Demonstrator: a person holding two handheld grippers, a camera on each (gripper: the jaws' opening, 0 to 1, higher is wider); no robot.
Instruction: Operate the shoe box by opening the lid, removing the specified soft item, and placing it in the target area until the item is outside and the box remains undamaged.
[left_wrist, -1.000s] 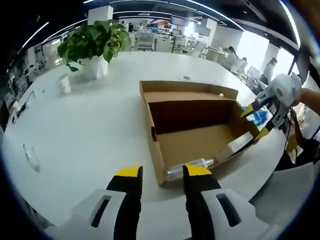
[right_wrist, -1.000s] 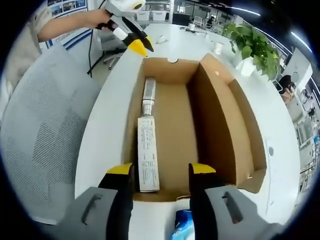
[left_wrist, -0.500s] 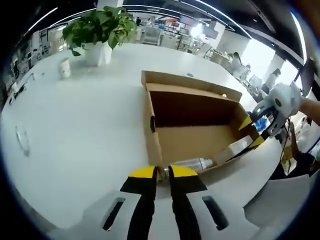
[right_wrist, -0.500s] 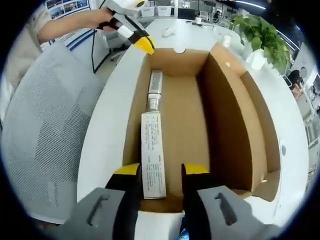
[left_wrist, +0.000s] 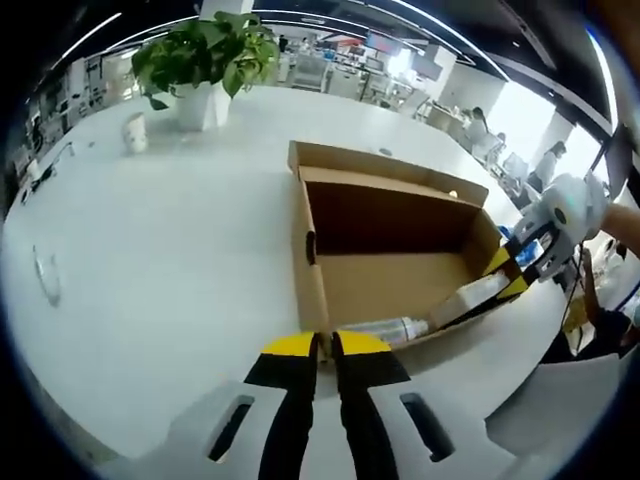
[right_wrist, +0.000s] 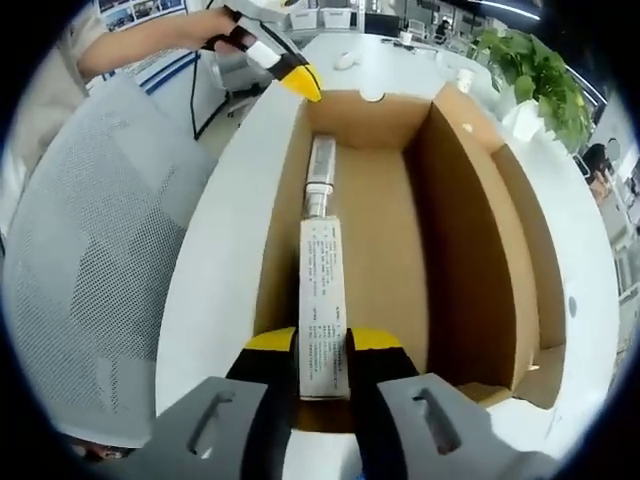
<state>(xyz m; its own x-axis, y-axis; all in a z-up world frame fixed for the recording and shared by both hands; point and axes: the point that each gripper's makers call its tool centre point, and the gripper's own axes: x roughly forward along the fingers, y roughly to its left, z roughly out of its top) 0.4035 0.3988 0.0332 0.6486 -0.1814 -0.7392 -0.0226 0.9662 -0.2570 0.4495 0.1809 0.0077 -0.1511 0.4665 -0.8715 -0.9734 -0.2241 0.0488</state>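
An open brown cardboard shoe box (left_wrist: 400, 285) lies on the white table (left_wrist: 170, 260), its lid flap (left_wrist: 385, 165) folded back on the far side. Inside, along one long wall, lies a soft tube (right_wrist: 322, 280) with a silvery cap end and a flat white printed end. My left gripper (left_wrist: 322, 347) is shut on the box's near wall at a corner; it is also seen as the left gripper (right_wrist: 290, 75) at the box's far corner. My right gripper (right_wrist: 323, 343) is shut on the tube's flat white end. The right gripper (left_wrist: 515, 272) sits at the box's right end.
A potted plant (left_wrist: 205, 60) and a small white cup (left_wrist: 133, 132) stand at the table's far side. A grey mesh chair (right_wrist: 90, 250) stands beside the table edge. A person's sleeve and hand (right_wrist: 150, 40) hold the left gripper. Desks and people fill the background.
My left jaws went from wide open to shut on the box's wall. My right gripper moved forward over the box end and its jaws narrowed onto the tube's flat end.
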